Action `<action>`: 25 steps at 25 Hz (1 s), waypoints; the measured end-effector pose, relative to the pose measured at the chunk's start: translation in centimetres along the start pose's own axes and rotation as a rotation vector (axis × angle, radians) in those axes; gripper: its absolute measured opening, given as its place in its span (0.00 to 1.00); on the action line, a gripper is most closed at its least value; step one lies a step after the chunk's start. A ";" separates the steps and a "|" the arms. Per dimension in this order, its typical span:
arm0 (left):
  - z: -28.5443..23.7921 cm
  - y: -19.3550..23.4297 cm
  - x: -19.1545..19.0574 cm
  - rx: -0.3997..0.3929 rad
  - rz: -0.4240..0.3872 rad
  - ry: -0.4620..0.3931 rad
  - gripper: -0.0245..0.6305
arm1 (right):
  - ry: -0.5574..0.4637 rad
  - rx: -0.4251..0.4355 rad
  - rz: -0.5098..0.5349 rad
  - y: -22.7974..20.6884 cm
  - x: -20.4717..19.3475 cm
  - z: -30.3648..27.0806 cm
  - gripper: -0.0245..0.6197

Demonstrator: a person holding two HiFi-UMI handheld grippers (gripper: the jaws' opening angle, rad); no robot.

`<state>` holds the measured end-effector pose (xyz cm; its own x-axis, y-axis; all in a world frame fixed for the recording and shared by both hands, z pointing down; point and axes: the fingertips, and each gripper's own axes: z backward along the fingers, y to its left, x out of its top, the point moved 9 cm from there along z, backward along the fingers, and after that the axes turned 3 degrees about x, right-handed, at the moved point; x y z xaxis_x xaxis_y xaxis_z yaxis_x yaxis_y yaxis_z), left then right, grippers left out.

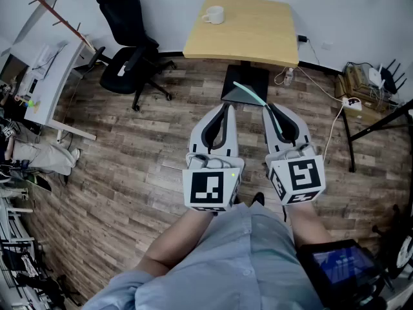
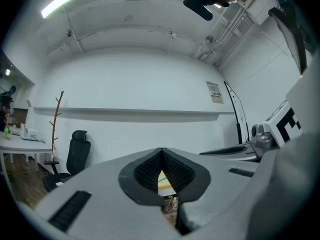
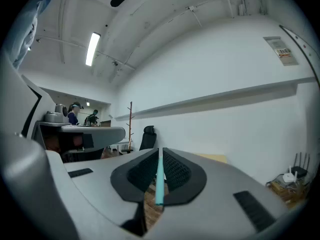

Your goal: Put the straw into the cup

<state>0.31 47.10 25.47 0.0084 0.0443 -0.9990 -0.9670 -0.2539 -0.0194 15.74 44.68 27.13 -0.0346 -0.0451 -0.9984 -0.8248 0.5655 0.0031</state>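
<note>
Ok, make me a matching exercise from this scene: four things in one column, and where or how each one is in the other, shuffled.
1. straw
2. cup
3. left tongs
4. office chair

A. on the table
B. pinched in the right tongs
C. shut, empty
D. standing left of the table

Pairs: 1-B, 2-A, 3-C, 4-D

Head view looks steeply down at floor (image 1: 116,192) and far surface (image 1: 258,37). Both gripper views look level along their jaws; all share the chair (image 1: 129,57).
</note>
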 end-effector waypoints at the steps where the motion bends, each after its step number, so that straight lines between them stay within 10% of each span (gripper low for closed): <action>1: 0.0 -0.3 0.1 0.000 0.002 -0.003 0.03 | -0.003 0.003 0.000 -0.1 -0.1 0.2 0.08; 25: -3.2 -5.4 -0.6 0.056 -0.017 0.005 0.03 | -0.046 0.066 -0.038 -6.2 -0.3 1.6 0.08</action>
<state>6.30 45.36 26.01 0.0260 0.0436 -0.9987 -0.9796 -0.1982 -0.0342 21.79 42.48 27.29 0.0235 -0.0302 -0.9993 -0.7862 0.6168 -0.0371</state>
